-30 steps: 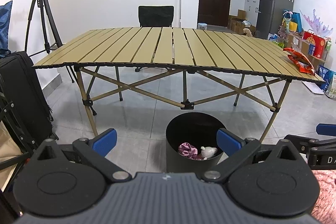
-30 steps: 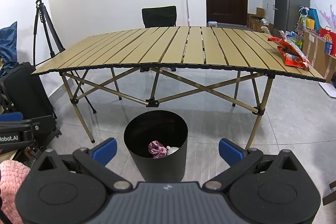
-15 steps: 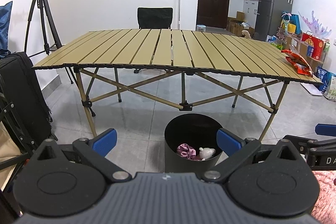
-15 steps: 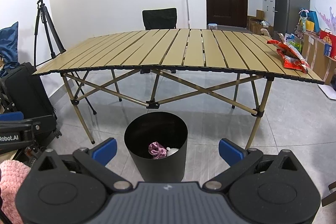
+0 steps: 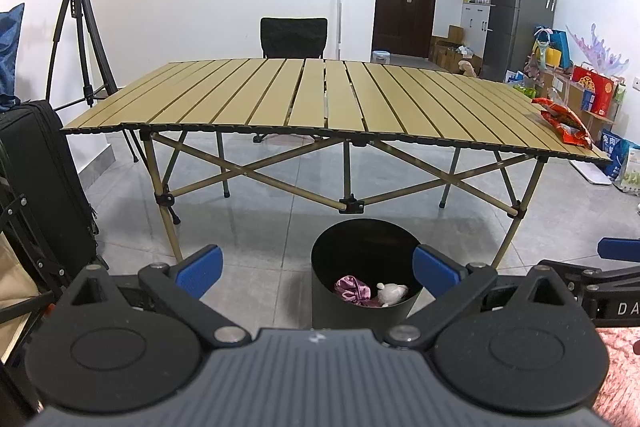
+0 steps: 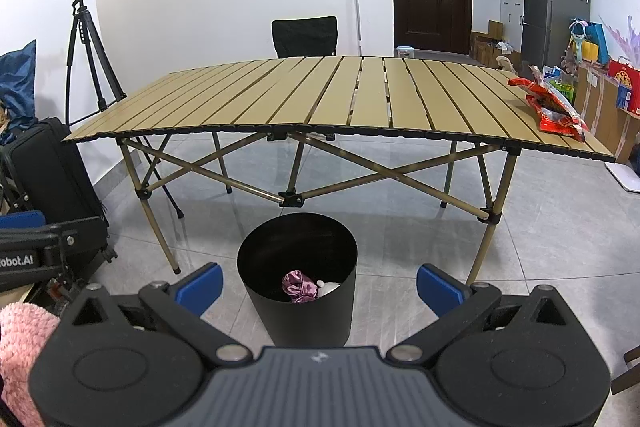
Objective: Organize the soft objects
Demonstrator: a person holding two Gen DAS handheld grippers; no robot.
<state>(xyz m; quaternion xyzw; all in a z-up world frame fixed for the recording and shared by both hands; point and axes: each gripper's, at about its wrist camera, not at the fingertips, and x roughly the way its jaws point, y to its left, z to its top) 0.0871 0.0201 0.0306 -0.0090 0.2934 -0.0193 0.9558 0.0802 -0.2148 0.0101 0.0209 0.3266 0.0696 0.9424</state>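
Both wrist cameras look forward and a little downward from low, side by side, well back from the folding table (image 5: pixel 320 95). The left view sees the black bin (image 5: pixel 366 275) right of centre, the right view (image 6: pixel 298 279) left of centre; both share table, bin, door, tripod

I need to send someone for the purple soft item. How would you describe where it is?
Find the folding slatted table; on the floor before it stands a black round bin. Inside lies the shiny purple satin bundle, left of a white plush toy, the only glossy thing there.
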